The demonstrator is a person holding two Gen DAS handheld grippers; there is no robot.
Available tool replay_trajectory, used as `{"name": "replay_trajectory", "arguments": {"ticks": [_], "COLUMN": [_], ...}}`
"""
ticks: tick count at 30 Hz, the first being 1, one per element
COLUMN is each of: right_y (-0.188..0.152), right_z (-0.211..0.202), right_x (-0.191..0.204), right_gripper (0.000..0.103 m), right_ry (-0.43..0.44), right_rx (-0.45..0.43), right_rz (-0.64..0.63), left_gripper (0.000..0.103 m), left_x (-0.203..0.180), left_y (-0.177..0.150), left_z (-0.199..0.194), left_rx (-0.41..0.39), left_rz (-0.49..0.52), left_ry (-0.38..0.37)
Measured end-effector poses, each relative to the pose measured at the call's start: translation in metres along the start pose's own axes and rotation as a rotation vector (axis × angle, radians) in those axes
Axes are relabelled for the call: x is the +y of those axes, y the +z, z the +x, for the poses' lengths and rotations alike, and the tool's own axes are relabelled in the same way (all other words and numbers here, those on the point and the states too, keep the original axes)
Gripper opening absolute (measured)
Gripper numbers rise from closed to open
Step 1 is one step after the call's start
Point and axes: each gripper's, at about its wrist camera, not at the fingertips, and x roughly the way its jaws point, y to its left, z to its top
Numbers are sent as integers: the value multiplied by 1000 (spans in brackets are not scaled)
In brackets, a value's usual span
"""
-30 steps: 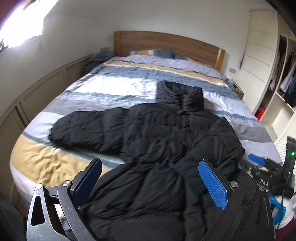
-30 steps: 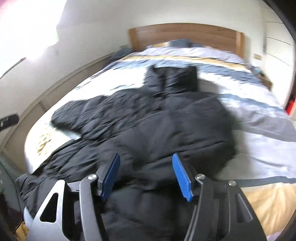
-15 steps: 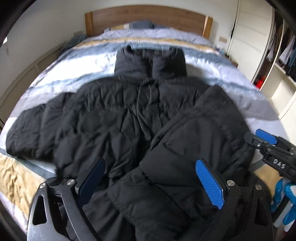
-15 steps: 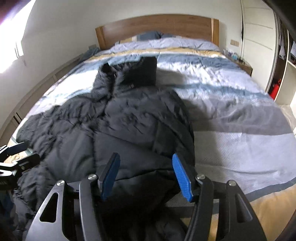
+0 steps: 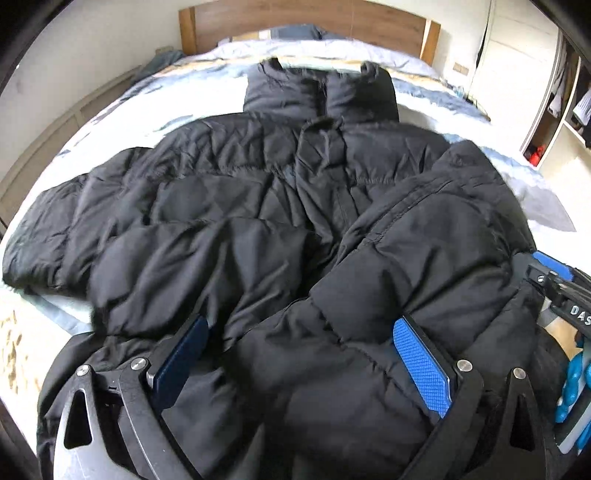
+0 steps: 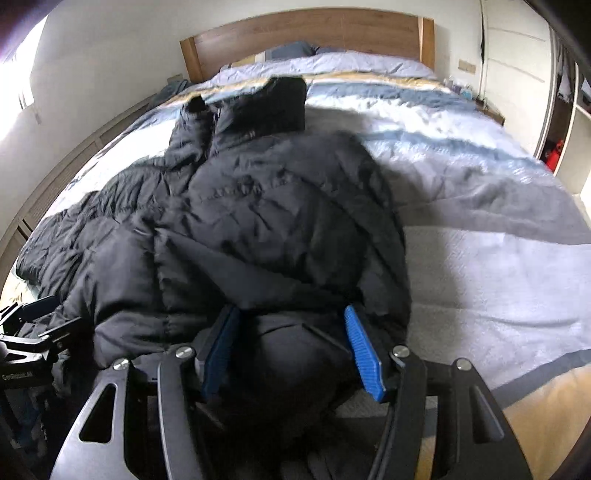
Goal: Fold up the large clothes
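Across the striped bedspread, filling the centre of both views, lies a black quilted puffer jacket, front up, its stand-up collar toward the wooden headboard at the top of the frame. One sleeve stretches flat to the left edge of the left view; the other sleeve is folded diagonally over the chest at the right. The fabric is puffy, creased and slightly shiny. The left gripper, at lower centre, has its blue pads spread wide over the hem, clamping nothing. The right gripper is likewise spread, with bunched jacket cloth between its fingers; whether they pinch it is unclear. White letters "DAS" show on the right gripper's body at the right edge of the left view.
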Motion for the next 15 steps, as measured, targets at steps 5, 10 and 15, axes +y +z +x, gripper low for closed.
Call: {"name": "replay_trajectory", "arguments": {"ticks": [5,10,15], "right_y": [-18,-36,-37], "right_z": [-17,-14,-52], "right_x": [14,19,31], "right_gripper": [57,57,57], "right_ry": [30,8,13], "right_rx": [2,65,15], "right_rz": [9,46,48], "left_gripper": [100,100,100], "left_x": [7,14,29], "left_y": [-9,-13,-15], "left_z": [3,-30,-88], "left_rx": [43,1,-97], "left_rz": [-10,-14,-40], "left_ry": [23,27,28]}}
